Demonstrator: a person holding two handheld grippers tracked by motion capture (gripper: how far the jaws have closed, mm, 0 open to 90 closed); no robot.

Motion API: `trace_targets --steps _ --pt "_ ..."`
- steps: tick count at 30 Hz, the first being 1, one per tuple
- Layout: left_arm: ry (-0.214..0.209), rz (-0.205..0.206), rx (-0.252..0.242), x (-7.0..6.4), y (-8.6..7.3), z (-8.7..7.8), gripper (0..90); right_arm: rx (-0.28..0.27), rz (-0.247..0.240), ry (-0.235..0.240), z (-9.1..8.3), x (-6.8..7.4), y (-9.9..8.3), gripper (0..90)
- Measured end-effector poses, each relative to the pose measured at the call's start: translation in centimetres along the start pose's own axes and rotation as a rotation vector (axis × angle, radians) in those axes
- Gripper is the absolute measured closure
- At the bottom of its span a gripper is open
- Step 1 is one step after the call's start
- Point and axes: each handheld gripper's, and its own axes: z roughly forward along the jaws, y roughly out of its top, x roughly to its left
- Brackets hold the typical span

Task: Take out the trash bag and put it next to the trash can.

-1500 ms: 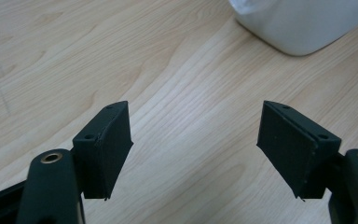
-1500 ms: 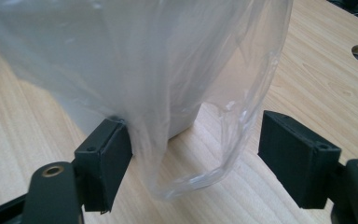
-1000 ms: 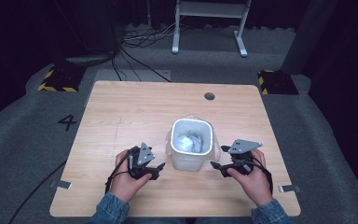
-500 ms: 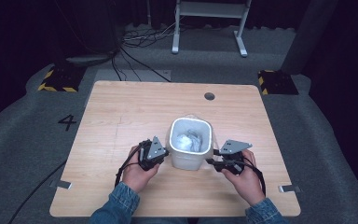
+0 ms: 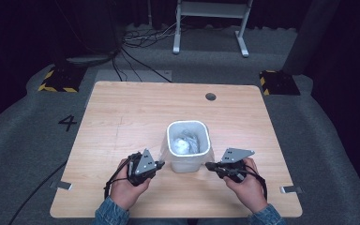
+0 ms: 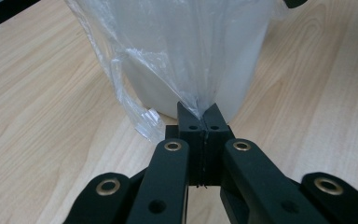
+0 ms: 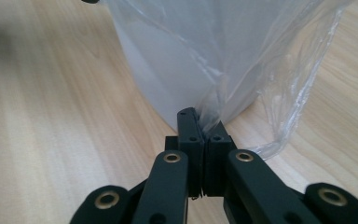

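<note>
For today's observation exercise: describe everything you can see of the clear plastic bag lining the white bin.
The plastic bag is thin, clear and wrinkled. It lines the white bin standing upright on the wooden table, and hangs down the bin's outer sides. The left gripper and right gripper each pinch its film in closed jaws, on opposite sides.

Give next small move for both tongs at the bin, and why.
Probably lift both tongs straight up together. The left tongs and right tongs are each shut on the clear bag liner, pinched low at opposite sides of the white bin, so an even pull should raise it.
</note>
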Motion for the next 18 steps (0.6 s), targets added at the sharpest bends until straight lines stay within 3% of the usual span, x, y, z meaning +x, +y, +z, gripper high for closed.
trace_targets --steps 11,15,18 --pt "0.002 0.005 -0.002 -1.3 -0.6 -2.3 89.3 0.004 -0.036 0.105 -0.7 3.2 0.2 89.6" --pt "0.006 0.013 0.002 -1.8 -0.8 -3.3 89.3 0.018 -0.054 0.13 -1.4 4.4 0.0 89.6" --pt "0.02 0.017 -0.003 -1.9 -0.9 -4.0 89.3 0.025 -0.056 0.123 -2.1 4.9 -0.2 89.5"
